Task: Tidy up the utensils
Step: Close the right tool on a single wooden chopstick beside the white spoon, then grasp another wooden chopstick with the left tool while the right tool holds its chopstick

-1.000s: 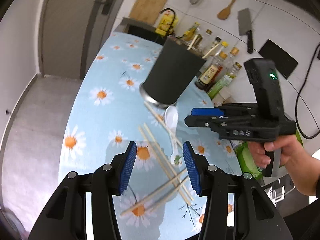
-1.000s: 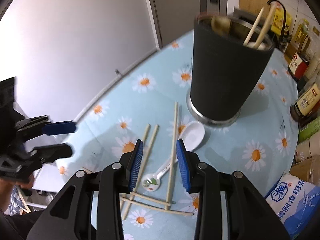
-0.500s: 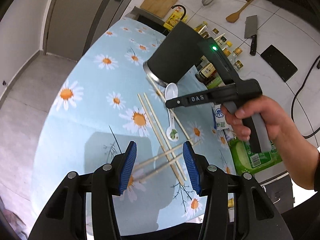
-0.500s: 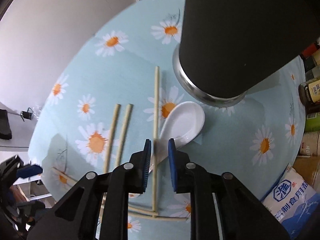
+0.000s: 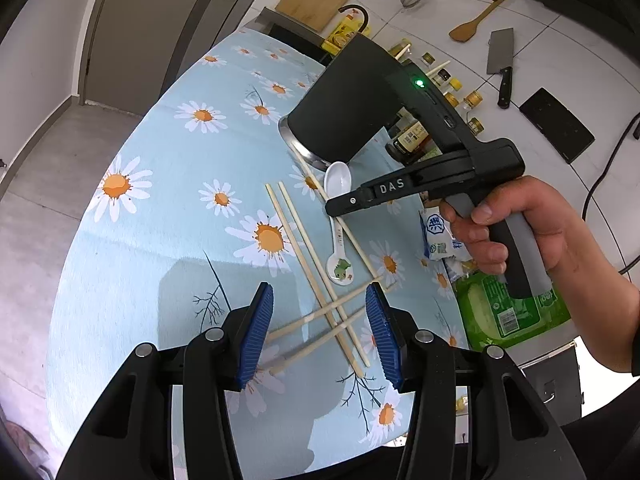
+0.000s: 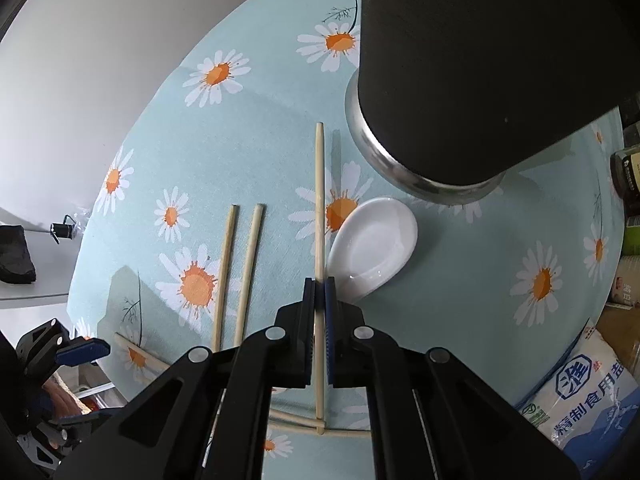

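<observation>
Since a second ago the right gripper (image 6: 319, 284) has dropped from above the scatter of utensils down onto the counter (image 6: 248, 112), its jaws closing all the while, and they now pinch a single chopstick (image 6: 319, 200) that lies straight ahead along them, its far tip near the steel foot of the dark holder (image 6: 480, 60). Pressed nearly together, the blue pads sit on either side of the stick partway along its length, with the chopstick resting flat on the daisy cloth rather than lifted. Just beside the jaws on the right lies the white spoon (image 6: 372, 240), its bowl close to the holder's base; to the left two more chopsticks (image 6: 240, 272) lie parallel, and a further crossed pair (image 5: 320, 320) sits nearer the counter's edge. In the left wrist view the left gripper (image 5: 318, 332) hangs over that crossed pair with its jaws spread about halfway and nothing between the pads, touching none of them. As for progress, a few chopsticks already stand in the holder, their tips showing past its rim, while five loose sticks and the spoon remain on the cloth, so the sorting looks well short of half done; the step in hand appears to be picking this one stick up for the holder.
</observation>
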The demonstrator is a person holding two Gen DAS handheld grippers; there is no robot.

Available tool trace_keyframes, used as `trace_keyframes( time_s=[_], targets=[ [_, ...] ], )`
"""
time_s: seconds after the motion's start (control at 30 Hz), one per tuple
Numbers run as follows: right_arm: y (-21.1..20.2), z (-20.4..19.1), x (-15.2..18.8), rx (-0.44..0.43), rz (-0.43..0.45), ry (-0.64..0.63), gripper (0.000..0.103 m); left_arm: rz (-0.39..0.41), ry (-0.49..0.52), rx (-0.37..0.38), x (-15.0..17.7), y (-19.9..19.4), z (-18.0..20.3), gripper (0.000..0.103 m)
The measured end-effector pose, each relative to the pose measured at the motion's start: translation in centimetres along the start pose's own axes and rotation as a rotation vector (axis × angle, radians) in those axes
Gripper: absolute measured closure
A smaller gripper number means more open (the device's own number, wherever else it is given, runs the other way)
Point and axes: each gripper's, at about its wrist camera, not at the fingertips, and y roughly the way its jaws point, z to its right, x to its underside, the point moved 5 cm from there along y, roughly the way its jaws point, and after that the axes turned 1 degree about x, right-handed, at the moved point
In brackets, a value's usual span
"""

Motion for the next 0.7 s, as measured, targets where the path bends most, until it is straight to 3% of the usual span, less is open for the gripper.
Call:
trace_keyframes(
  time_s=[0.17, 0.4, 0.7],
  targets=[
    [-0.4, 0.5, 0.0, -0.032, 0.018, 0.013, 0.098, -0.021, -0.013, -0.015, -0.4, 0.6, -0.4, 0.057],
    [-3.8, 1.5, 0.6, -0.076, 0.088, 0.022, 0.098, -0.035, -0.022, -0.037, -1.3, 1.3, -0.3, 0.057],
    [-7.6, 4.7, 2.0, -0.105, 0.183, 0.068, 0.097, -0.116, 0.083, -0.084, -1.5, 3.3, 0.8, 0.057]
  ],
)
